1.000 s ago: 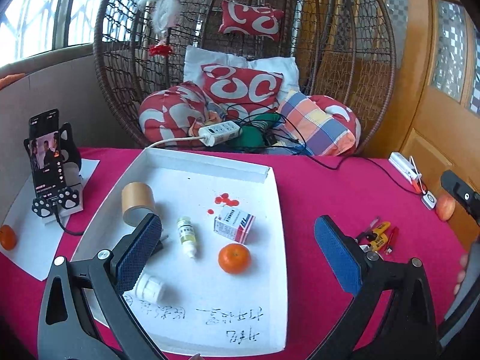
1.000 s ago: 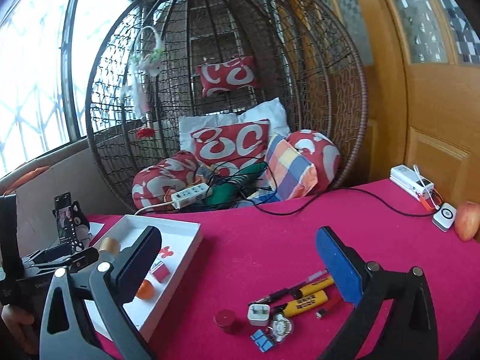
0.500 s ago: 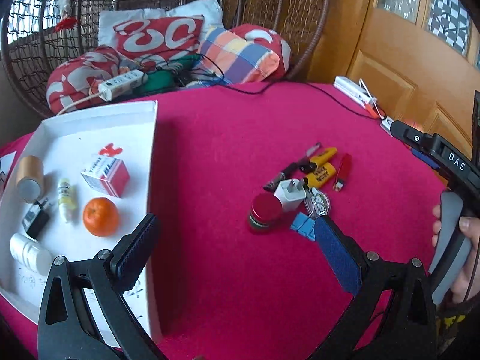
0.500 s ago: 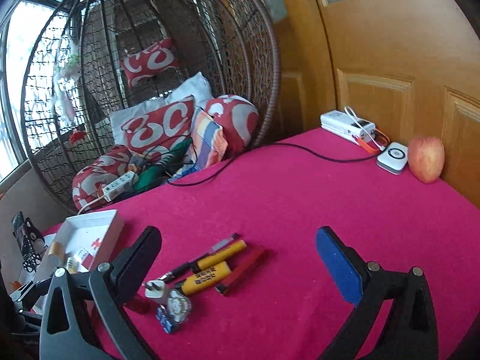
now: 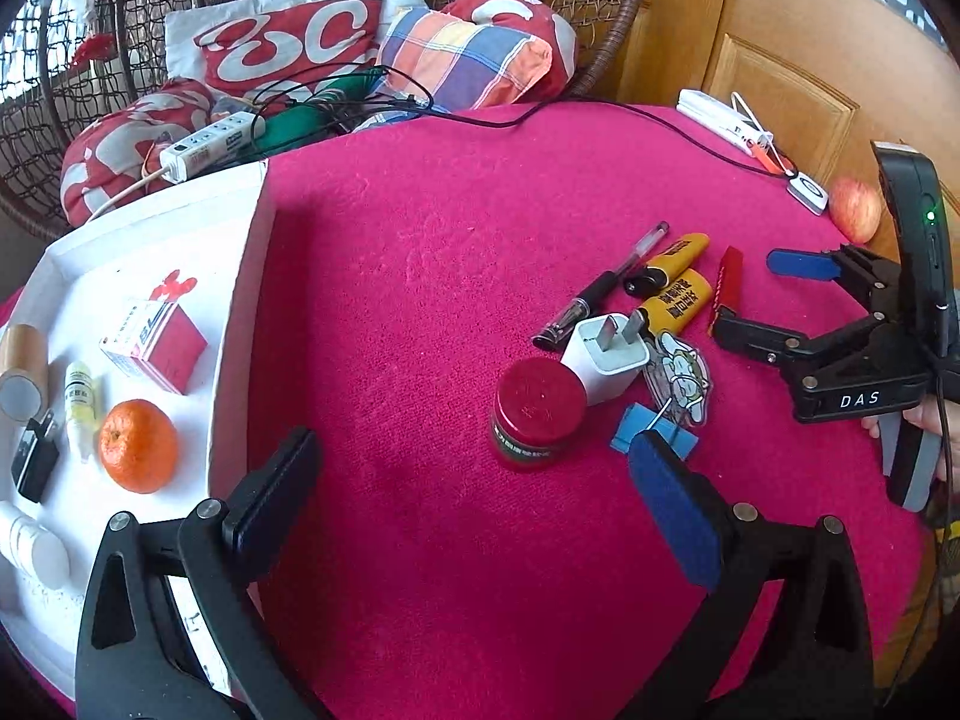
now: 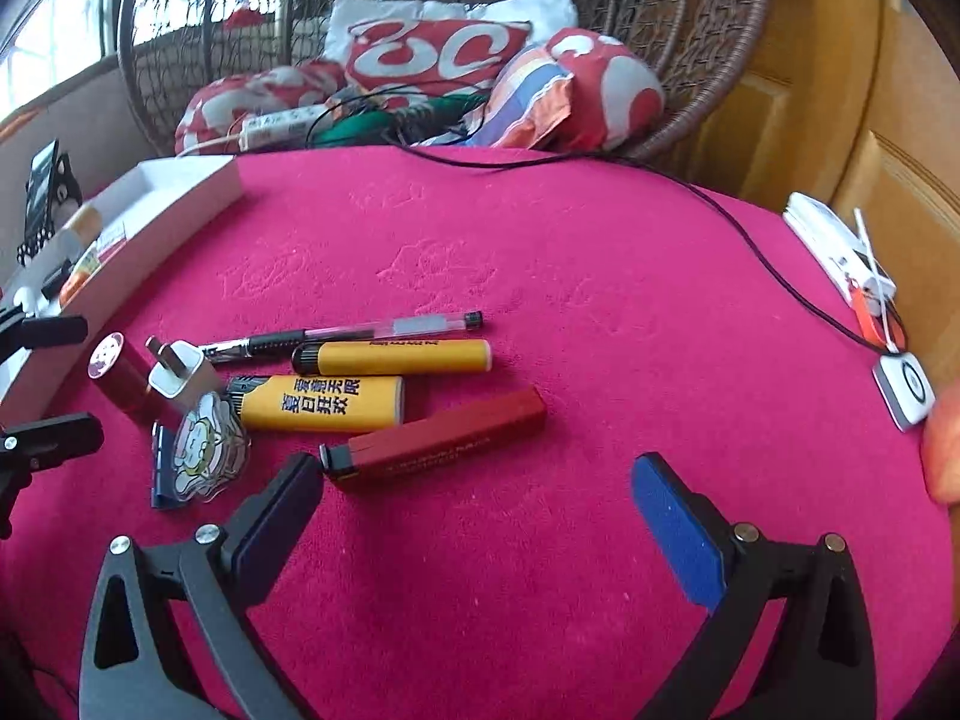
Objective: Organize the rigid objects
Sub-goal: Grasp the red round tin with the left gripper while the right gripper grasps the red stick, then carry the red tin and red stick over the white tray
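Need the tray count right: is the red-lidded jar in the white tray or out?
Out. The red-lidded jar stands on the tablecloth, apart from the white tray.

Tray (image 5: 240,324) left of pen (image 5: 600,288)

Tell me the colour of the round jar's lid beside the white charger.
Red, on the round jar; clearest in the left wrist view.

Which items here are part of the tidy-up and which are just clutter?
Job: white tray; loose pile on the cloth: red-lidded jar, white charger plug, pen, two yellow lighters, red lighter, cartoon keychain.

Just lying about: apple, power strip, cushions, black cable.
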The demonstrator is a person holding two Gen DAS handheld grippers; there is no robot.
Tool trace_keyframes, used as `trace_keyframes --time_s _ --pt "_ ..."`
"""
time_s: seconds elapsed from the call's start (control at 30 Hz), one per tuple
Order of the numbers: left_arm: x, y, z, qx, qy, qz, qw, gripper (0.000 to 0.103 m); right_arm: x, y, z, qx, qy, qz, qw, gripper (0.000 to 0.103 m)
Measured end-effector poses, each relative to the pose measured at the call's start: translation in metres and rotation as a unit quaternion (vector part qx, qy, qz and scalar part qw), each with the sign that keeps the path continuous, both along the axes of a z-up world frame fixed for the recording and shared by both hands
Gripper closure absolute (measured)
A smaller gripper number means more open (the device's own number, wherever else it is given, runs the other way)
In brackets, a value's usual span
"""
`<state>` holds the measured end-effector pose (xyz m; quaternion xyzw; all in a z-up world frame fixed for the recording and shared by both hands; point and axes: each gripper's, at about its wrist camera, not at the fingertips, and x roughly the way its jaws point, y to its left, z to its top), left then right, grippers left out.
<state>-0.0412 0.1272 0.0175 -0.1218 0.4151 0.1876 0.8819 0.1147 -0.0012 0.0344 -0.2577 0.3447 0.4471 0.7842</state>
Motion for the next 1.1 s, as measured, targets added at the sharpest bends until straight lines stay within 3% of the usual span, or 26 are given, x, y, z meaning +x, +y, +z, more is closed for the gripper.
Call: trace_keyframes --time_s 0.17,0.23,0.27,0.3,0.4,0.67,0.9,1.1 --pt "0.01 0.004 -0.003 0.006 0.005 0.001 1.0 0.005 0.005 0.011 -0.005 -0.021 0.007 0.019 1.0 0.001" --pt "0.013 0.005 -0.003 0.012 0.005 0.0 0.9999 0.006 0.004 0.01 -0.004 -0.016 0.014 0.03 0.999 0.009" --pt "0.015 0.005 -0.004 0.014 0.005 0.0 0.9999 0.014 0.005 0.008 -0.003 -0.009 0.019 0.037 0.999 0.023" --pt "0.016 0.005 -0.004 0.017 0.005 -0.001 0.9998 0.021 0.006 0.006 -0.003 -0.006 0.019 0.036 0.999 0.023" --pt "0.018 0.007 -0.01 0.01 0.013 0.0 0.9999 0.075 0.006 0.006 -0.003 -0.005 0.021 0.034 0.999 0.023" --pt "0.007 0.001 -0.006 0.003 -0.001 0.004 1.0 0.075 0.007 0.006 -0.001 0.003 0.016 0.018 1.0 0.023" --pt "-0.006 -0.01 0.023 0.013 -0.04 -0.004 0.9991 0.075 -0.002 -0.021 0.012 0.065 0.039 -0.015 0.997 0.023" --pt "-0.013 -0.014 0.041 0.012 -0.064 -0.006 0.9978 0.075 -0.023 -0.029 0.039 0.093 0.014 -0.03 0.995 0.023"
